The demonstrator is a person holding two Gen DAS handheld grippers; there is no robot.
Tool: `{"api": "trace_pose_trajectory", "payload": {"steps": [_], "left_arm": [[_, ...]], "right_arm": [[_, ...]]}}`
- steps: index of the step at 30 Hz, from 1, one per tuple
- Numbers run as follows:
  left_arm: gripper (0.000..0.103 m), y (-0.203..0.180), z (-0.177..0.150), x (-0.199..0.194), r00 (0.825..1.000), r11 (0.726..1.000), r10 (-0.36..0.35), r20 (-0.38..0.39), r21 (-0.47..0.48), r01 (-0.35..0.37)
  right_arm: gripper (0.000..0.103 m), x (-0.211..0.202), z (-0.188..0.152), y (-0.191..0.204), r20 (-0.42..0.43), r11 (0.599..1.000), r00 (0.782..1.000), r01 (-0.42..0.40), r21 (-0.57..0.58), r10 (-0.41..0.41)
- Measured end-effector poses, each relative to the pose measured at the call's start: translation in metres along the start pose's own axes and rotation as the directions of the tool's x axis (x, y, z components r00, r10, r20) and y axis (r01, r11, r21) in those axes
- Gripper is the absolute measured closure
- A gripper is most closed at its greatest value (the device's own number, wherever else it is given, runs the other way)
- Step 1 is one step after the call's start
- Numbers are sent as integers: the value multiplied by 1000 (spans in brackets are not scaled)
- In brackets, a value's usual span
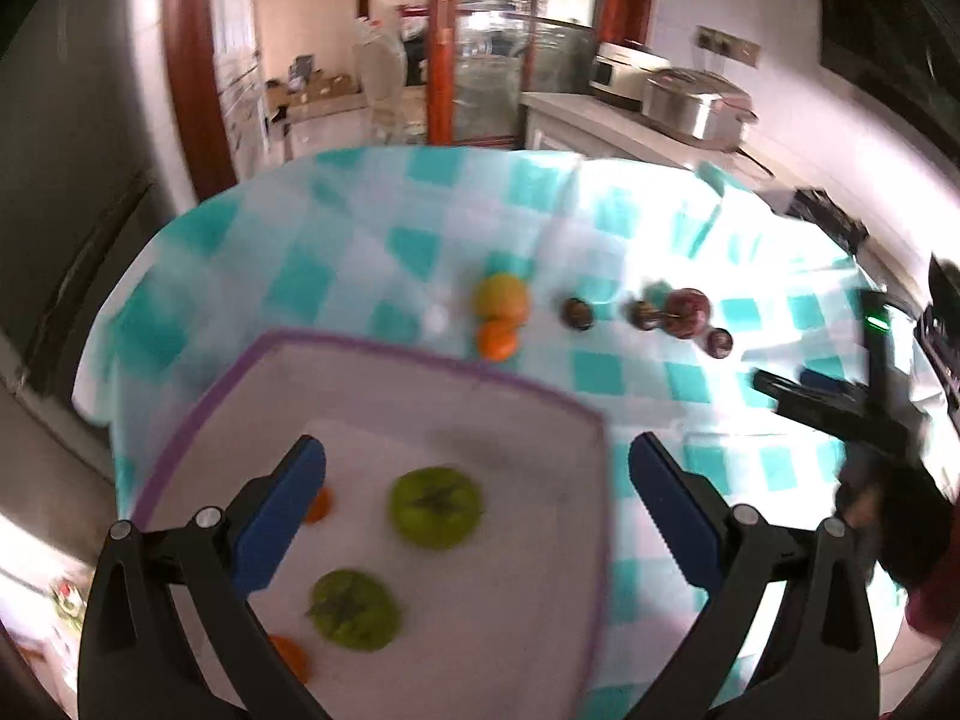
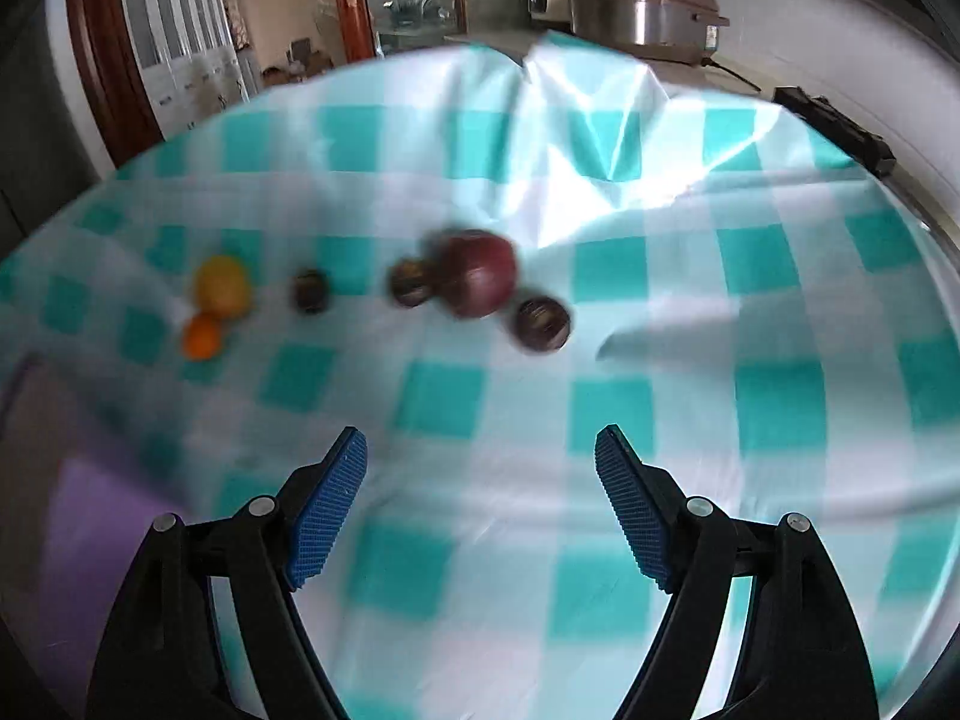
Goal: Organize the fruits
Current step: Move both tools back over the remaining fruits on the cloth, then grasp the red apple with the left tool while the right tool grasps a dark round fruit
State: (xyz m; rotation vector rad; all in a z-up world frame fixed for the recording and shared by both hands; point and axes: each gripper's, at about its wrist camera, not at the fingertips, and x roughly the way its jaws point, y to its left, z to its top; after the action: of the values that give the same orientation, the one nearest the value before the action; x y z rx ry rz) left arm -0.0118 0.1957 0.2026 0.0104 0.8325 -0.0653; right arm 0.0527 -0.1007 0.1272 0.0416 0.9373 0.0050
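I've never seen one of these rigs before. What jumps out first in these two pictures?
The teal-and-white checked tablecloth fills both views, with a loose row of fruit across its middle: a yellow fruit, a small orange and a big dark red fruit. In the left view, two green fruits lie in a purple-rimmed tray, framed by the open left gripper.

Two green fruits (image 1: pixel 435 507) lie on the tray (image 1: pixel 516 396); orange (image 2: pixel 202 336), red apple (image 2: pixel 477 273) — on cloth.

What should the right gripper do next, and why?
Probably reach forward for the small dark fruit nearest it. The right gripper is open and empty above the checked cloth, and several fruits lie outside the tray.
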Motion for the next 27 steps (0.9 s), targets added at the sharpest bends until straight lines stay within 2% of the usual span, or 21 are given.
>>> {"api": "trace_pose_trajectory", "payload": {"steps": [3,7,10,12,14,15,16,19,21,22,23,25,27], "left_arm": [[2,-40,9,12,1000,1000,2,-14,16,-1],[2,-101,4,30,997,998,-36,-65,44,39],[2,-138,0,45,993,995,-67,-101,70,74],[2,-152,1,58,988,993,-94,-123,62,102],[2,-159,7,76,982,992,-124,-143,22,128],[2,-158,10,86,980,991,-134,-150,-6,135],[2,-158,17,102,975,987,-155,-157,-63,146],[2,-148,32,144,964,958,-209,-161,-230,169],[2,-147,41,185,954,925,-241,-181,-341,168],[2,-148,45,201,950,916,-245,-195,-367,161],[2,-152,49,218,945,907,-252,-209,-391,155],[2,-165,58,256,932,881,-284,-223,-444,162],[2,-177,63,276,934,883,-275,-229,-444,151]], "right_arm": [[32,53,23,-18,-14,997,1000,8,-73,-9],[34,102,41,-20,-38,981,999,9,-196,-17],[41,124,43,-22,-42,962,999,7,-273,-19],[42,131,44,-26,-39,958,999,-18,-285,7],[42,133,43,-28,-16,954,999,-35,-298,32],[50,134,42,-29,-9,952,999,-47,-304,46],[63,134,41,-30,-12,949,996,-86,-303,86],[63,129,38,-37,-19,952,992,-122,-280,121],[63,117,32,-53,-17,970,993,-119,-210,118],[63,101,24,-68,-13,983,991,-133,-128,132],[63,94,19,-74,-12,985,991,-137,-100,137],[63,74,-3,-81,-30,987,992,-126,-100,124],[63,62,-22,-81,-63,987,991,-128,-97,122]]}}
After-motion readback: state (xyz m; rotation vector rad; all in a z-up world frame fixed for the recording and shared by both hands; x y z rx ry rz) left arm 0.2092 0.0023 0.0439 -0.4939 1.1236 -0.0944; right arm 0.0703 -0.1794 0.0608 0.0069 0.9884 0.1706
